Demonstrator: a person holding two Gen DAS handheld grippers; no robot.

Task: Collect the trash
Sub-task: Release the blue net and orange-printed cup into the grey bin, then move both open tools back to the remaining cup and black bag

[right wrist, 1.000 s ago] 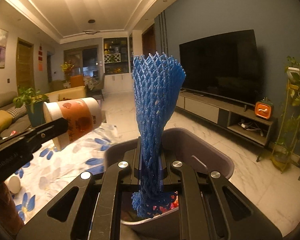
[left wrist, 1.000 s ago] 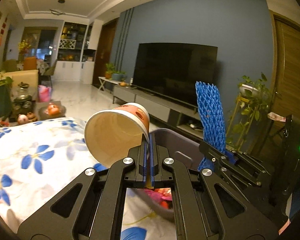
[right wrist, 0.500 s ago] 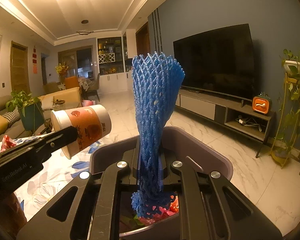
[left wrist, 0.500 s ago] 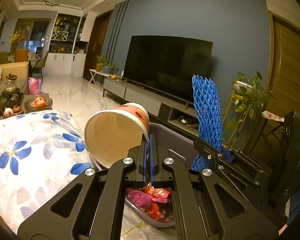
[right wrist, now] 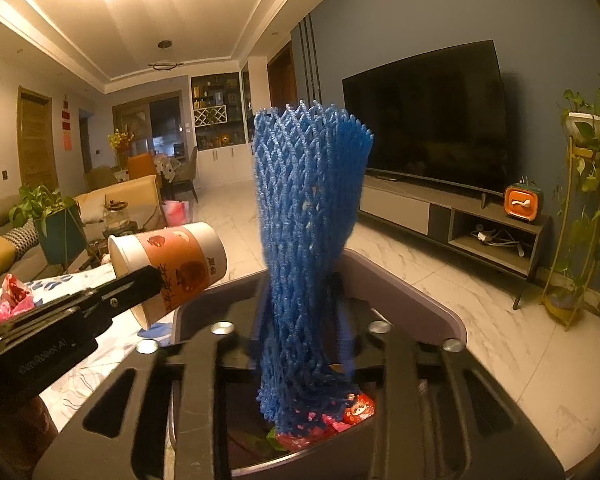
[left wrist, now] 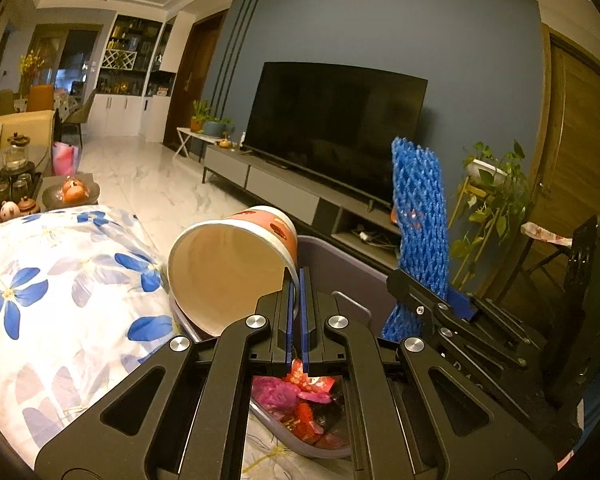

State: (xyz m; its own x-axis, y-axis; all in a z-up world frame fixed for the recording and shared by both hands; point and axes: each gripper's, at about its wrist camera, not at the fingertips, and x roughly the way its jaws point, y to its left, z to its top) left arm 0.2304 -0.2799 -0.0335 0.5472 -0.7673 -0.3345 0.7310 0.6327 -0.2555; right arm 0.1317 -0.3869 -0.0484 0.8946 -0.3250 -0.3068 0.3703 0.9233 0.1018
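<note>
My left gripper [left wrist: 297, 280] is shut on the rim of an empty paper cup [left wrist: 228, 268], held tilted over the grey trash bin [left wrist: 332, 256]. The cup [right wrist: 172, 268] and left gripper [right wrist: 132, 284] also show in the right wrist view. My right gripper [right wrist: 304, 312] has its jaws parted around a blue foam net sleeve [right wrist: 308, 240] that stands upright between them, lower end over the bin [right wrist: 420, 300]; the frame is blurred. The sleeve [left wrist: 420, 232] and right gripper [left wrist: 432, 296] show in the left wrist view. Red and pink wrappers [left wrist: 300, 392] lie in the bin.
The bin sits on a table with a blue-flowered cloth [left wrist: 60, 280]. A pink wrapper [right wrist: 12, 300] lies on the cloth at the left. A TV [left wrist: 332, 136] on a low cabinet and potted plants [left wrist: 496, 208] stand beyond. A side table with teaware [left wrist: 20, 200] is far left.
Both grippers have moved closer over the bin. The right gripper's jaws have spread apart around the blue net sleeve, which still stands between them.
</note>
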